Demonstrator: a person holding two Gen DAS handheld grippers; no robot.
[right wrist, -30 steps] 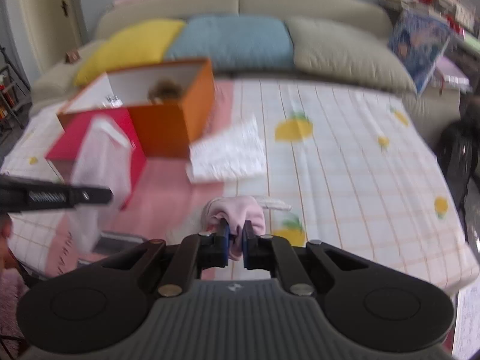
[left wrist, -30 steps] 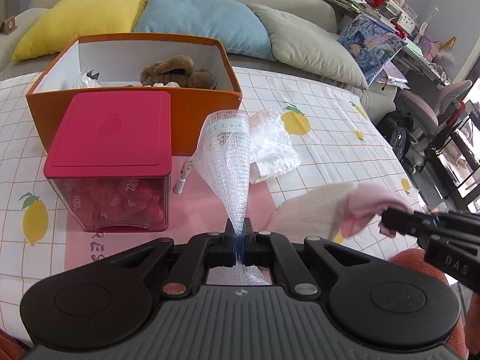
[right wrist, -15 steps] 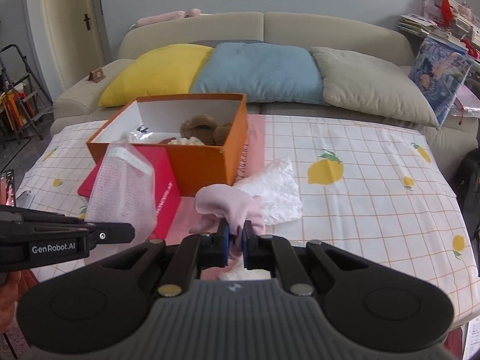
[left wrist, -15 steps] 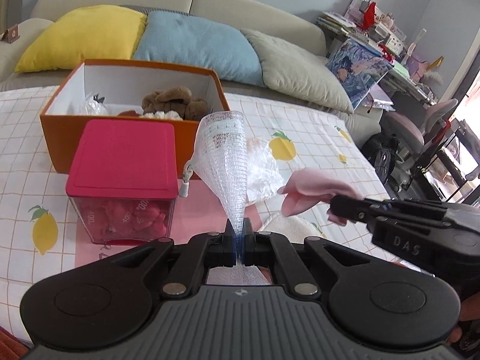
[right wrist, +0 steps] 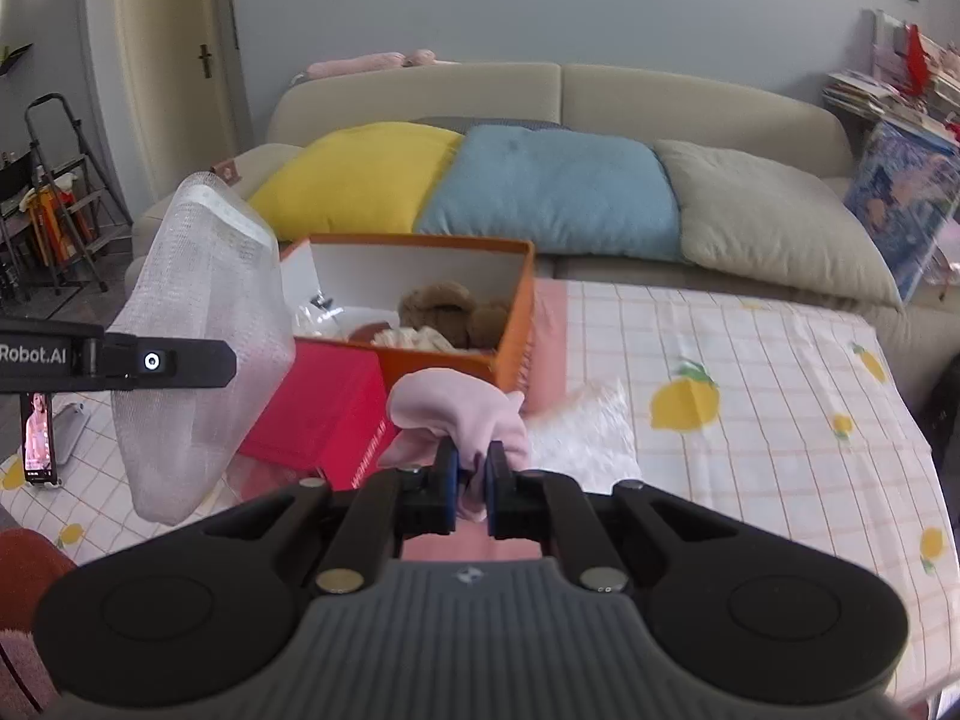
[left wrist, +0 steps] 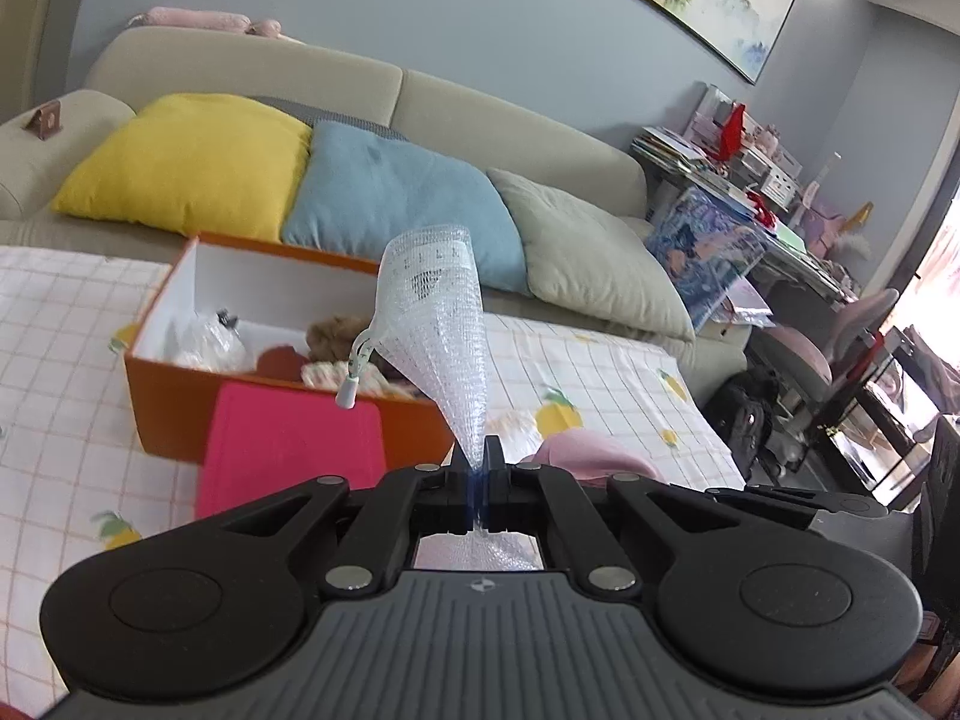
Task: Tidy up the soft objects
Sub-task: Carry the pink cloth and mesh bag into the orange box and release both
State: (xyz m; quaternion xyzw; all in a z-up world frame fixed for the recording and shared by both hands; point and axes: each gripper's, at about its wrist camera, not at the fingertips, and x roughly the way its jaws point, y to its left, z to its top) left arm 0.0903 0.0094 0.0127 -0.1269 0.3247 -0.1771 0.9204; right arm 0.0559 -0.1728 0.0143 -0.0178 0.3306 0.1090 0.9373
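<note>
- The left claw (left wrist: 478,468) is pinching a white mesh bag (left wrist: 438,324), its jaws pressed together on the bag's narrow end.
- In the left wrist view, the mesh bag is fanning upward and away from the claw tips, widening toward a folded top edge, with a small cord end (left wrist: 347,391) dangling off its left side.
- In the right wrist view, the same mesh bag (right wrist: 198,336) is hanging on the left side of the picture, held up above the counter (right wrist: 780,372), and the left claw's dark finger is crossing in front of it.
- The right claw (right wrist: 471,474) is clamping a soft pink cloth (right wrist: 456,414), which is bunching up just beyond the tips and drooping a little between the jaws.
- The pink cloth is sitting in front of an open orange box (right wrist: 510,324), lifted off the counter.
- The orange box is holding a brown plush toy (right wrist: 444,309), some pale fabric and a clear crinkled bag.
- A container with a pink lid (right wrist: 318,402) is standing just in front of the orange box, on its left side, below the hanging mesh bag.
- A white crinkled piece (right wrist: 588,426) is lying on the counter just to the right of the pink cloth.
- The counter is wearing a checked cloth printed with lemons.
- Behind it, a beige sofa (right wrist: 660,96) is carrying yellow, blue and grey-green cushions.
</note>
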